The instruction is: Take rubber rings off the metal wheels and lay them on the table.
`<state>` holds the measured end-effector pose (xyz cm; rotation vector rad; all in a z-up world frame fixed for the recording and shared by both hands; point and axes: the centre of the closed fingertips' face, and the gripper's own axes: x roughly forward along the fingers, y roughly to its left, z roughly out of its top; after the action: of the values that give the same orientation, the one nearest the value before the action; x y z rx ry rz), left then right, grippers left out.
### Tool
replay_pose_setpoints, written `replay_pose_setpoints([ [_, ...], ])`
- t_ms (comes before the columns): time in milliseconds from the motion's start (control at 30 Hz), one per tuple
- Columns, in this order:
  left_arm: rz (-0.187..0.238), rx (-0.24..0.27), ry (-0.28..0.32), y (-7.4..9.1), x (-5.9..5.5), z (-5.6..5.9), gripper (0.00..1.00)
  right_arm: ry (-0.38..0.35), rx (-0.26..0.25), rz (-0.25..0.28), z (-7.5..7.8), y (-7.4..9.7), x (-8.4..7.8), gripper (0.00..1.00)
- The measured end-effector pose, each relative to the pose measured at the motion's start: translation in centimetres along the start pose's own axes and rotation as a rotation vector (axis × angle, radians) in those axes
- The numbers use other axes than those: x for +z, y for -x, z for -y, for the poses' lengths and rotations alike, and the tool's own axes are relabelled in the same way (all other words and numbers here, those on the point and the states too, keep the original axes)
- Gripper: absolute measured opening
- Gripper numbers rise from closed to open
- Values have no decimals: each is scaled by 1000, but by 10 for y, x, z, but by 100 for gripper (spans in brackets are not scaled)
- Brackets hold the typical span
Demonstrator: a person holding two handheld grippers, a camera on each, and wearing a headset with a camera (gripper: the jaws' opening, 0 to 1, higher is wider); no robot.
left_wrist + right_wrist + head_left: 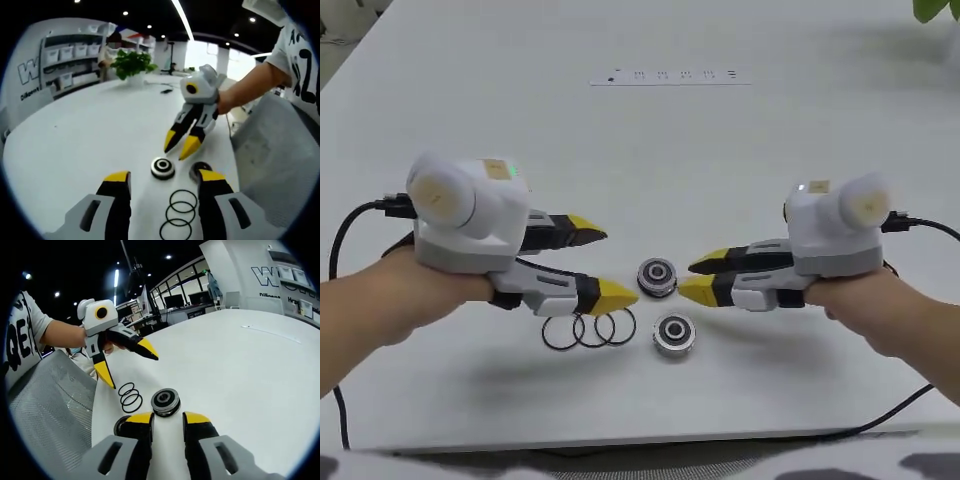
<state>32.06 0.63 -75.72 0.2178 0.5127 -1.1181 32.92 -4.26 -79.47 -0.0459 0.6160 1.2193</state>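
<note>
Two metal wheels lie on the white table (740,160): one (657,277) (163,168) (165,401) between the two grippers' tips, the other (674,334) (200,170) (122,425) nearer me and partly behind a jaw in both gripper views. Three black rubber rings (590,329) (181,214) (130,395) lie flat in a row left of the nearer wheel. My left gripper (603,265) (165,177) (131,367) is wide open above the rings, holding nothing. My right gripper (695,277) (182,145) (168,418) is open more narrowly, its tips just right of the farther wheel, apart from it.
A pale printed strip (670,76) lies far back on the table. Green leaves (935,8) show at the back right corner. Black cables (345,240) trail from both grippers, one along the front edge (880,420). A grey chair (50,405) stands beside the table.
</note>
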Motion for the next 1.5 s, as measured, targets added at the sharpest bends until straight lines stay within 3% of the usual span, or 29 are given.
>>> replay_pose_setpoints([
  [1500,-30,-27,-10,-34,-7,4,33,50,11,-19,4,-14,-6,13],
])
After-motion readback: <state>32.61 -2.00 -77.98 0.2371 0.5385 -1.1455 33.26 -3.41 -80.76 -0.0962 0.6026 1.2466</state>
